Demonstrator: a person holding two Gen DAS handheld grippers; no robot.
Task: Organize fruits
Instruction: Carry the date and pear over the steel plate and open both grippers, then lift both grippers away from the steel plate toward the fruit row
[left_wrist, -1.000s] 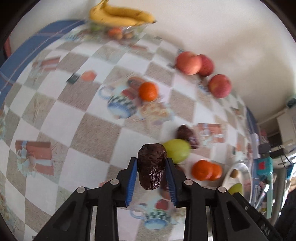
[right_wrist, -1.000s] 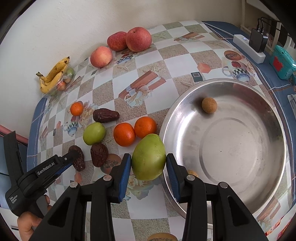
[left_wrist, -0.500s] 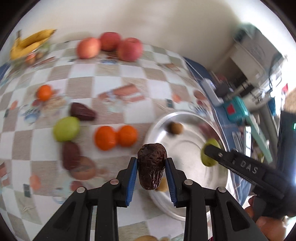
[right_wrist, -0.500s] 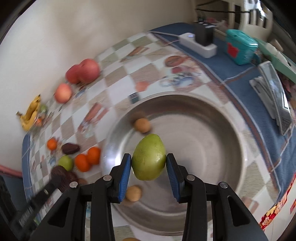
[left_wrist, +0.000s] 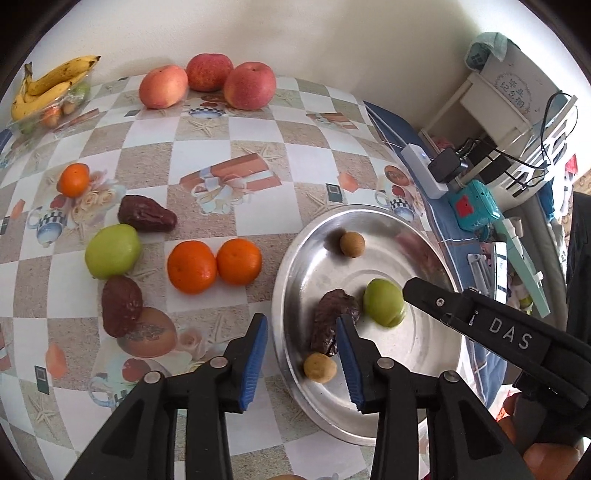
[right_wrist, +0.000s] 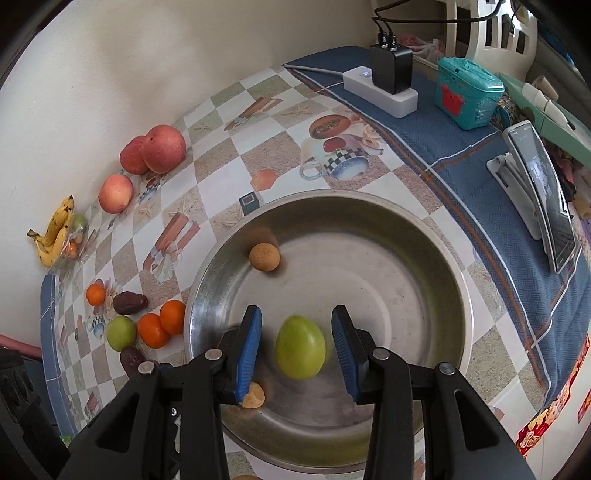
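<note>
Hovering over a steel bowl (right_wrist: 436, 258) on a checkered tablecloth, two handheld grippers stand with their blue pads spread wide and nothing between them touching. Beneath the right gripper (right_wrist: 295, 350) a green fruit (right_wrist: 301, 347) sits in the bowl, clear gaps on both sides. In the left wrist view, the left gripper (left_wrist: 302, 354) straddles the bowl's near rim, and a wrinkled brown date (left_wrist: 330, 317) lies inside just beside the green fruit, next to two small tan round fruits (left_wrist: 352, 243). Still out on the cloth are two oranges (left_wrist: 214, 266), a second green fruit (left_wrist: 112, 251), two more dates (left_wrist: 146, 218), a small orange (left_wrist: 74, 180), three apples (left_wrist: 249, 85) and bananas (left_wrist: 48, 85) by the wall. Sorting appears barely begun. Lifting both tools straight up, jaws kept wide, looks wisest, since the round fruit could roll if brushed; the oranges just beside the bowl seem the easiest next pick.
</note>
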